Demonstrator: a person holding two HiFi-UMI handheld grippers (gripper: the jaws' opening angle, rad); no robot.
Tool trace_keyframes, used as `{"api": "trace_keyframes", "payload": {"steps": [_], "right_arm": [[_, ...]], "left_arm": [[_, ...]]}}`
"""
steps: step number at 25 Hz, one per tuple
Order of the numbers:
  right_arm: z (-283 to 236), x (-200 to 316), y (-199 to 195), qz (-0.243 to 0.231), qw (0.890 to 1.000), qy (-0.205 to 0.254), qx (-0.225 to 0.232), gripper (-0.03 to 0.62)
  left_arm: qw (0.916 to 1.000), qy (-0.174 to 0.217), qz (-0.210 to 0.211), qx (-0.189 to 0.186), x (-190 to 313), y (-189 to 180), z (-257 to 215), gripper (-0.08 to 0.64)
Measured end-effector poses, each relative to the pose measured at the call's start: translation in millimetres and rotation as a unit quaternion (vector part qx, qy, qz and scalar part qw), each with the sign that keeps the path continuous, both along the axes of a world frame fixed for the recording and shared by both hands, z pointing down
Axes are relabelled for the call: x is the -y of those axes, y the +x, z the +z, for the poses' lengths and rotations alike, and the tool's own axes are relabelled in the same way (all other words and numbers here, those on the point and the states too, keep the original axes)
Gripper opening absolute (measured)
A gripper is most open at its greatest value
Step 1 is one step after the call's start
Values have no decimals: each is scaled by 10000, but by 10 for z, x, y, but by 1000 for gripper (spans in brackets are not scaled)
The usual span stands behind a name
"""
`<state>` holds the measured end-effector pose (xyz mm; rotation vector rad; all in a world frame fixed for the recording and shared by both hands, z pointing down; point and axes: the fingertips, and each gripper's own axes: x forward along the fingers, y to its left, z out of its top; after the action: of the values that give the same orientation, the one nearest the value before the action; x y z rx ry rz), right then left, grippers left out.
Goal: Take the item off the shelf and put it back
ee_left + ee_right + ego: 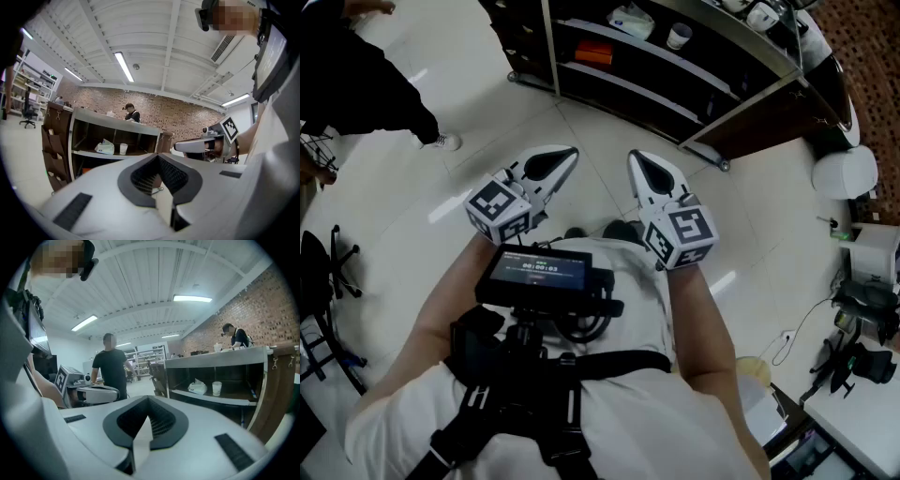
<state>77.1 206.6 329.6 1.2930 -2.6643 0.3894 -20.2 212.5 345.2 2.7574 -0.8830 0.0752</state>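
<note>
In the head view both grippers are held side by side at chest height over the pale floor, pointing toward a dark shelf unit [623, 86]. My left gripper [563, 156] is shut, with nothing between its jaws. My right gripper [639, 161] is shut and empty too. On the shelf's middle board stand a white paper cup [679, 36] and a crumpled white bag [630, 19], with an orange item [593, 56] one board lower. The left gripper view shows the cup [123, 148] and bag [105, 147] beyond the jaws. In the right gripper view the cup [216, 388] stands some way off.
A person in black [366, 84] stands at the upper left of the head view. Another person [130, 112] works behind the shelf counter. A black chair [319, 272] is at the left. White furniture and cables [853, 281] crowd the right side.
</note>
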Motion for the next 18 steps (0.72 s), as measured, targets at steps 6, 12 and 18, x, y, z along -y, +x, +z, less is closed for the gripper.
{"api": "trace_keyframes", "payload": {"steps": [6,12,18], "right_arm": [[-11,217,-84,-37,10000,38,48,9],[287,682,-90,-214,9993,-248,181,9],[460,1294,-173,-494,9974,-424,301,9]], "left_arm": [[9999,-51,-106,103,217,-127,35,11],[9994,-198,-168,232,606,-64,140,11],[9976,-506,-322,345,1120,-4,149,9]]}}
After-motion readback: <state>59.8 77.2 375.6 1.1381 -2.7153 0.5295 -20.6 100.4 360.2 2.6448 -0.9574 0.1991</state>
